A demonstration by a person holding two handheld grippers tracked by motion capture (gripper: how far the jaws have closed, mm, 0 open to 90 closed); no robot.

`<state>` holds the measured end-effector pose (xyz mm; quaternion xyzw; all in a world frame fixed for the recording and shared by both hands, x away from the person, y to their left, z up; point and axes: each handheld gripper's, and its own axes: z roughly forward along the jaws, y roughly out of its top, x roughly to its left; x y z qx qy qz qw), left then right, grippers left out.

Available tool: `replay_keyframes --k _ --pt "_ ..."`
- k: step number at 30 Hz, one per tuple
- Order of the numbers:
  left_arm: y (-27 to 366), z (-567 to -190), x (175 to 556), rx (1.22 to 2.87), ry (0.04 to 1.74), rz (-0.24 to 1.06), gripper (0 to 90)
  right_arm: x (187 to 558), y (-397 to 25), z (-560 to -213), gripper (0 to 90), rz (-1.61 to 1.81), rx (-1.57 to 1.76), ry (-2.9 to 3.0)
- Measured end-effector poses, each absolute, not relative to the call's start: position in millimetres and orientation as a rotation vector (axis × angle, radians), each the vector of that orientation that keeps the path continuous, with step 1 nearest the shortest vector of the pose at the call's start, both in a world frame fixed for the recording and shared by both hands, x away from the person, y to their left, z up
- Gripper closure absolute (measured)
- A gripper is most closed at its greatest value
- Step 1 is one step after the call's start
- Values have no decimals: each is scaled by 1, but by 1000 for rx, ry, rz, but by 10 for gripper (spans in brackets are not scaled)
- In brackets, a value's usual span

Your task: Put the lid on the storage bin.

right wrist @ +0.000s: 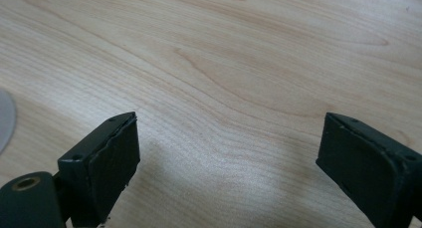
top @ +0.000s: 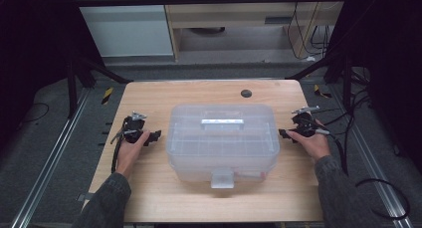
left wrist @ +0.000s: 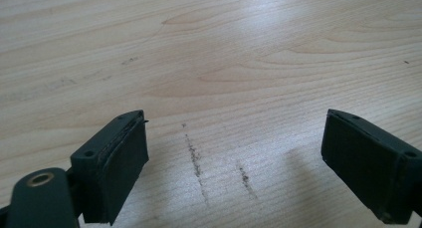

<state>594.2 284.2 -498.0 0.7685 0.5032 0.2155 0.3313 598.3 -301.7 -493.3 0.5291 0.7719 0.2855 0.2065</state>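
Translucent plastic is forming the lidded storage box (top: 222, 141) being kept at the table's (top: 199, 91) centre; it is being judged light, stiff and slick-walled, best taken by the lid handle (top: 222, 122) or squeezed at both ends. At its nine o'clock the left gripper (top: 155, 136) is being held wide open, empty; at three o'clock the right gripper (top: 283, 133) is being held likewise.

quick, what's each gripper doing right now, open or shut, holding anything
Left gripper: open, jaws wide apart over bare table, holding nothing.
Right gripper: open, jaws wide apart over bare table, holding nothing.
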Motion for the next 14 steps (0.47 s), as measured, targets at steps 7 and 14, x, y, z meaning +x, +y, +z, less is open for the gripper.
replay_keyframes --k 7,14 --pt "279 -506 593 2003 1319 581 76 594 -298 -506 59 833 1498 2093" --pt "276 -507 591 2006 1351 604 44 585 -292 -512 6 838 1577 1950"
